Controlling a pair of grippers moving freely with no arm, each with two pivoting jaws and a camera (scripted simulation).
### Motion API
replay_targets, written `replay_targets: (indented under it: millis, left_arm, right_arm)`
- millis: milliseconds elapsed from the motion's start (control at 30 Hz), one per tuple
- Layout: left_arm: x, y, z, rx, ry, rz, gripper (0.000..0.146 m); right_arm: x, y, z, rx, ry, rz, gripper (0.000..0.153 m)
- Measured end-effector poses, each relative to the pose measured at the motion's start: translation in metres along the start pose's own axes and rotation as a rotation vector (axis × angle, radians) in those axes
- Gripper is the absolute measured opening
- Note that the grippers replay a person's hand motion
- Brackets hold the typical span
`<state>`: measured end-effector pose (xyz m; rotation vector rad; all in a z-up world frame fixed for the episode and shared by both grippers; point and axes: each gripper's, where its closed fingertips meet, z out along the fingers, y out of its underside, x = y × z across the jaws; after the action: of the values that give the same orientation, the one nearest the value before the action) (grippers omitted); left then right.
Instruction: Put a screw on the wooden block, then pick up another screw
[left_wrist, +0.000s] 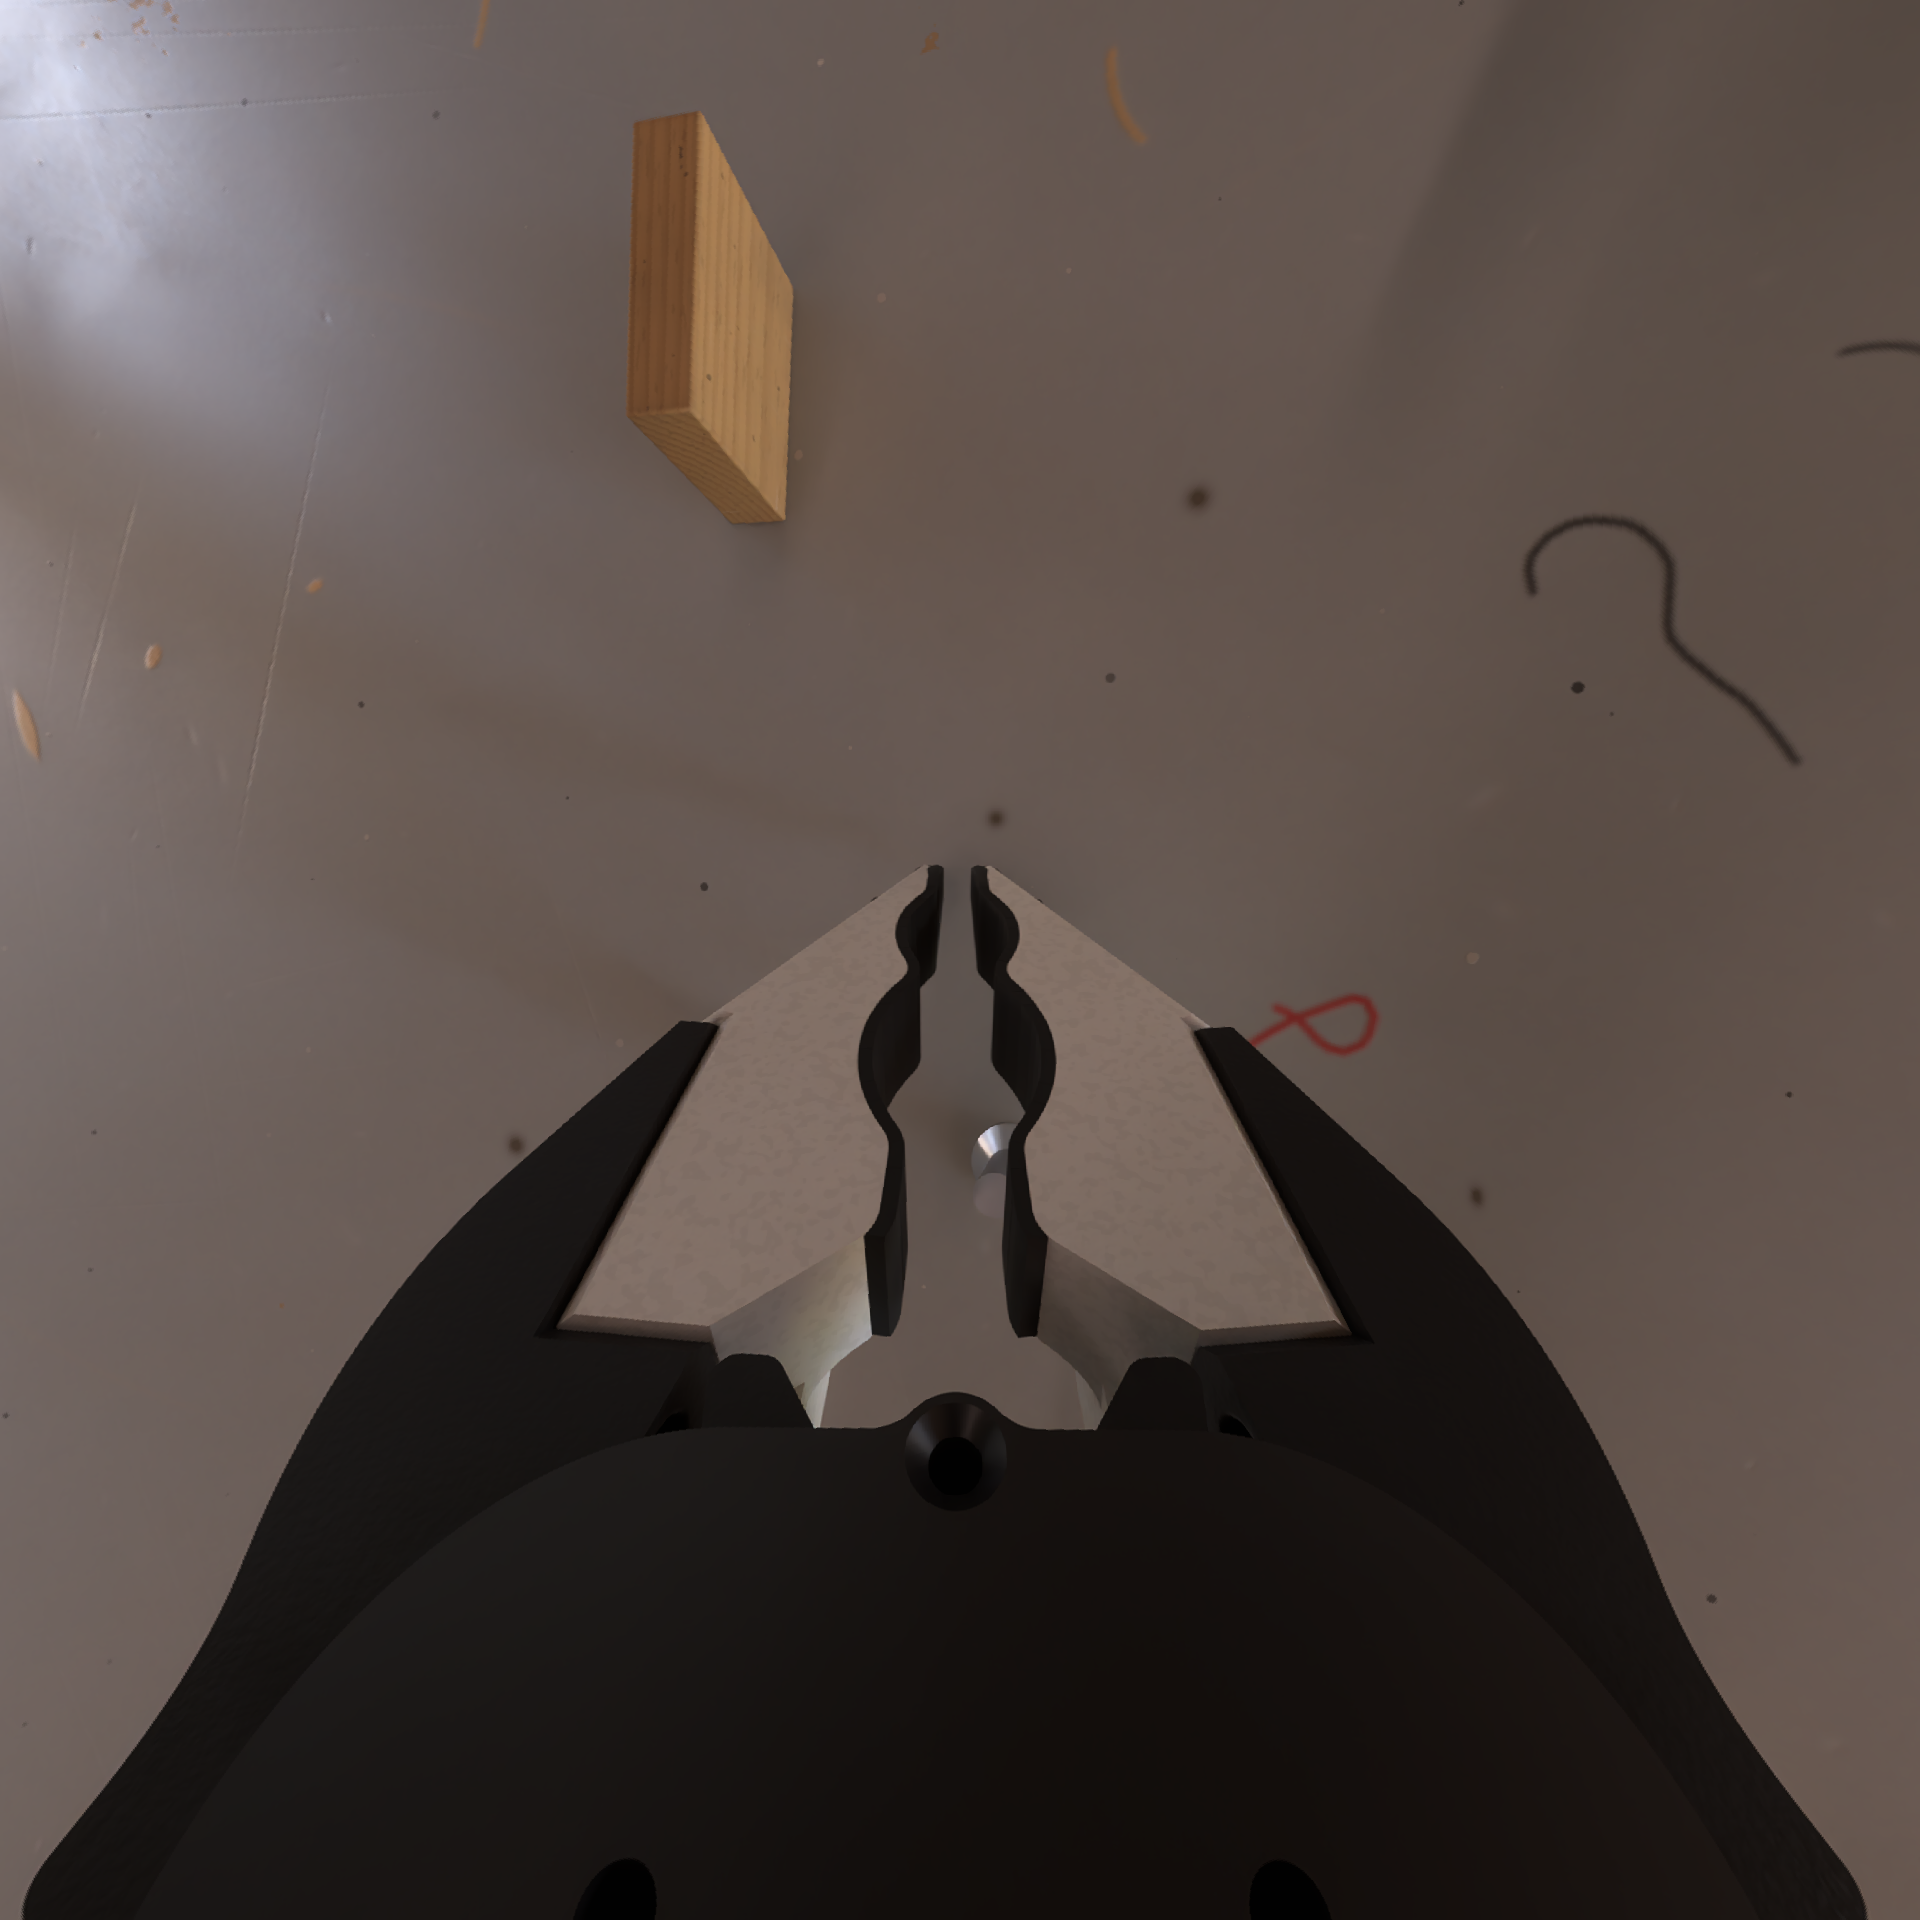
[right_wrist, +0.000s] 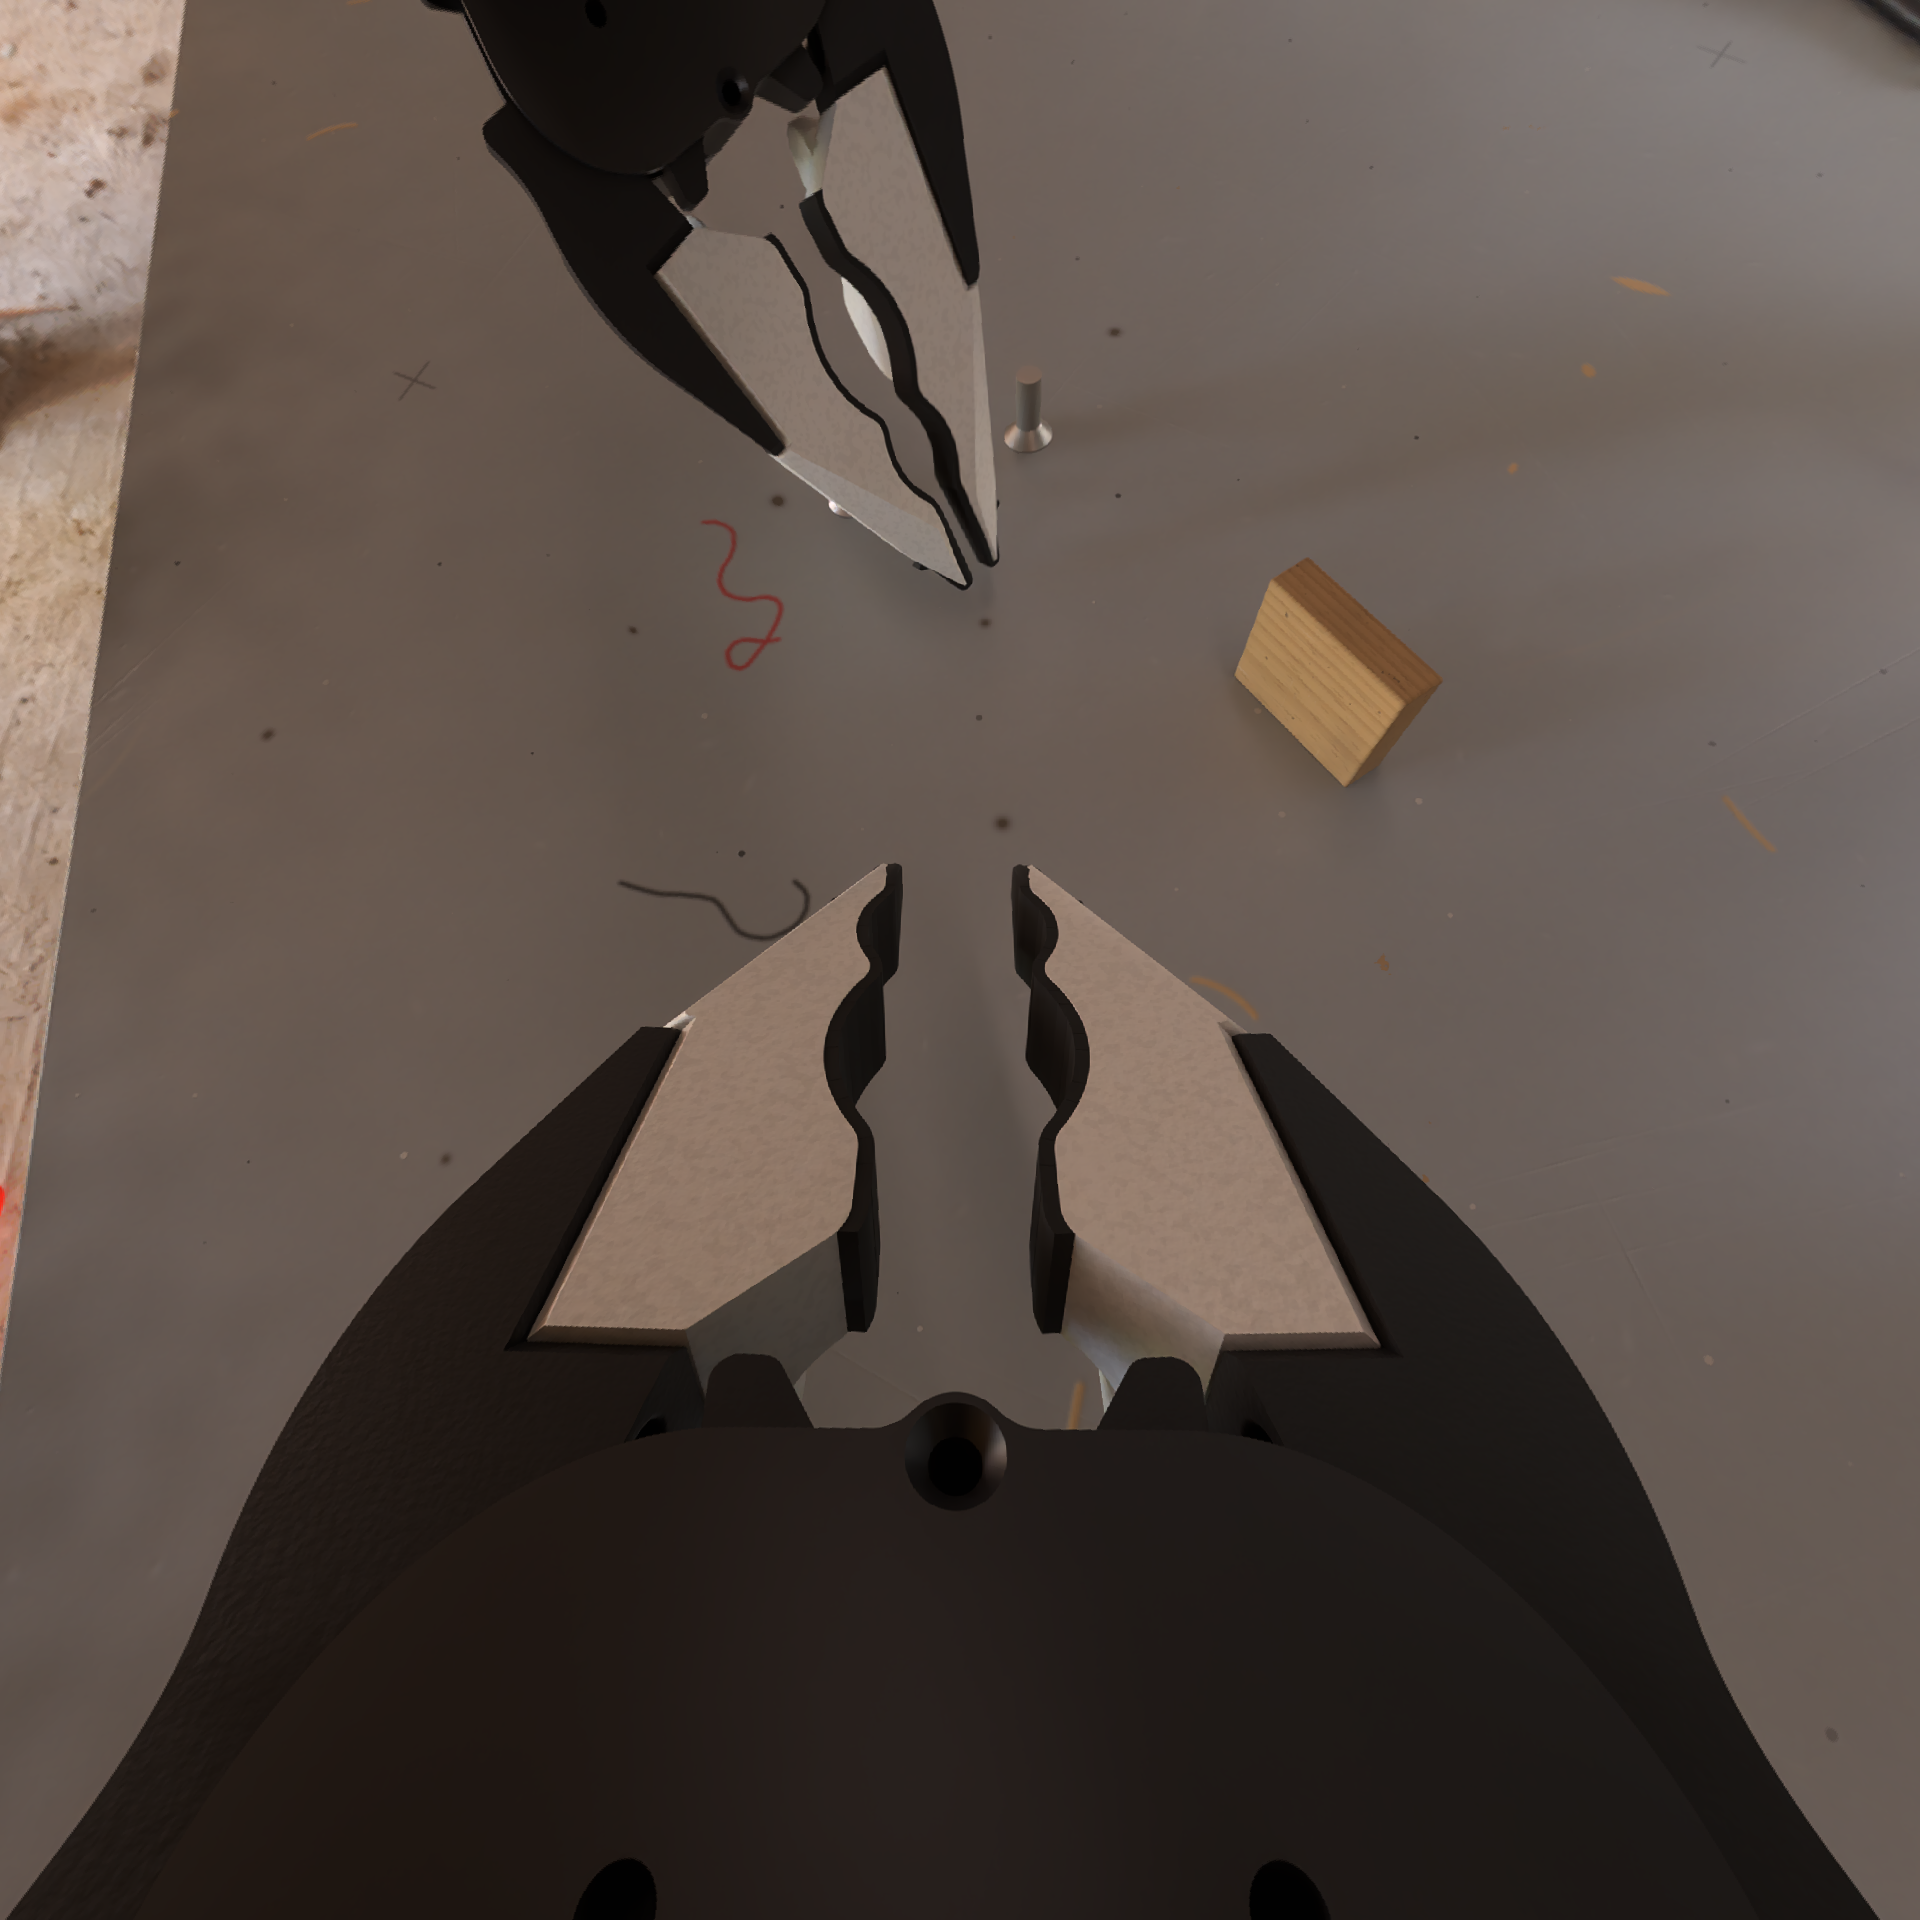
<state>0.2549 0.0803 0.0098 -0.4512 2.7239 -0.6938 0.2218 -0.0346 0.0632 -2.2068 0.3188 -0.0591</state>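
The wooden block (left_wrist: 717, 312) lies flat on the grey table, ahead and left of my left gripper (left_wrist: 953, 873), with nothing on it. The left jaws are almost together, with nothing between the tips. A small silver screw (left_wrist: 989, 1158) shows through the slit, half hidden under one finger. In the right wrist view the left gripper (right_wrist: 977, 569) points down at the table. One screw (right_wrist: 1029, 414) stands head-down beside it and a silver bit (right_wrist: 834, 506) peeks from under it. The block (right_wrist: 1335, 670) lies right of it. My right gripper (right_wrist: 957, 871) is open and empty.
A red thread (right_wrist: 743, 603) and a black thread (right_wrist: 727, 904) lie on the table, along with small wood shavings (right_wrist: 1642, 286). The table's left edge (right_wrist: 114, 520) borders a rough, pale floor (right_wrist: 62, 312). The red thread (left_wrist: 1325, 1023) also shows in the left wrist view.
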Motion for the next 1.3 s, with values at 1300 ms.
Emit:
replay_targets:
  millis: [1300]
  left_arm:
    - [0.009,0.050,-0.032,-0.018,0.099,-0.115,0.009]
  right_arm:
    - [-0.014,0.003,-0.006,0.033,-0.018,-0.006,0.019]
